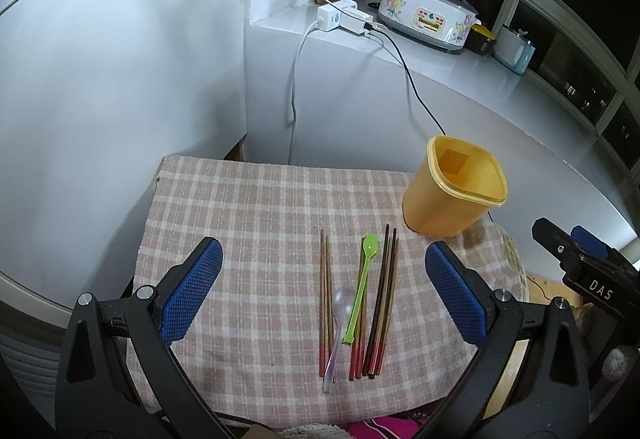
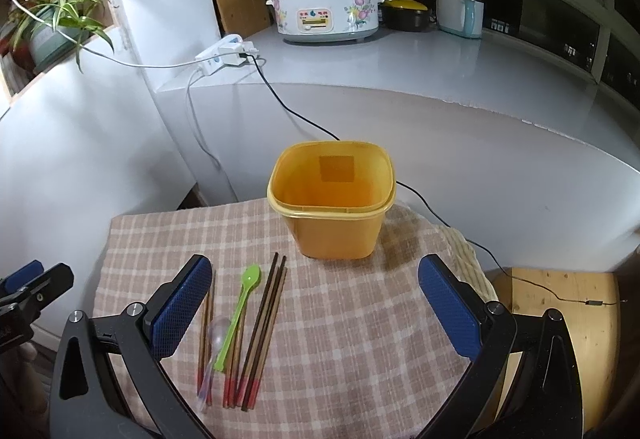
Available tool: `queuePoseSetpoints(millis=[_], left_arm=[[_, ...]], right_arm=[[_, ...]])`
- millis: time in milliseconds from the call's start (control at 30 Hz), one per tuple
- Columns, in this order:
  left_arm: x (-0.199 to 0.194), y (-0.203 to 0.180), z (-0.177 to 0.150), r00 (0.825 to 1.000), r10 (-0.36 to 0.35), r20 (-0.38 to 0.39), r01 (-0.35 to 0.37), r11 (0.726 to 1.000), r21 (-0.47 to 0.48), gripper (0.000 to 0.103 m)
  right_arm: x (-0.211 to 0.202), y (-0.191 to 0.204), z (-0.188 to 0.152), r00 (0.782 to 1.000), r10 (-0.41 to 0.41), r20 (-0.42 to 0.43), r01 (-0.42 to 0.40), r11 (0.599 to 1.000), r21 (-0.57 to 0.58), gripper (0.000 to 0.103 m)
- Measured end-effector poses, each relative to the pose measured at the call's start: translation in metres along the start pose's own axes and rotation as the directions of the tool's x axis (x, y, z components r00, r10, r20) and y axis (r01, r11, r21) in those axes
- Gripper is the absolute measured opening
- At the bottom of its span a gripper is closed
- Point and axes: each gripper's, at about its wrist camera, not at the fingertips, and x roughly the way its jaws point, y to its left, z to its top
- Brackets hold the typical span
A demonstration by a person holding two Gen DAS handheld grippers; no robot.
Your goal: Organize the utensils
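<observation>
We are holding both tools above the near edge of the checked cloth (image 1: 248,207), nothing gripped yet. The left gripper (image 1: 324,291) is hanging with its ribbed blue pads (image 1: 192,291) spread wide over the utensils; the right gripper (image 2: 316,307) is likewise gaping, facing the yellow plastic tub (image 2: 332,207) at the far right, probably the destination. Lying side by side, handles near us, are wooden chopsticks (image 1: 326,303) with red-painted ends, a clear plastic spoon (image 1: 340,323) and a slim green plastic spoon (image 1: 362,287) resting across further chopsticks. The tub, square with rounded corners, is standing upright and empty, ready to receive them.
</observation>
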Motion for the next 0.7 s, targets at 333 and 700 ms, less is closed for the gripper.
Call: queuePoseSetpoints(millis=[333, 700], left_arm=[[0.0007, -0.0045, 0.0069, 1.0, -0.009, 0.012, 0.009, 1.0, 0.0, 0.103], [0.0009, -0.0029, 0.0078, 1.0, -0.01, 0.014, 0.01, 1.0, -0.003, 0.103]], right_arm=[[0.0007, -0.0024, 0.0084, 1.0, -0.001, 0.014, 0.001, 1.0, 0.008, 0.102], [0.0028, -0.0007, 0.0101, 1.0, 0.002, 0.012, -0.002, 1.0, 0.003, 0.102]])
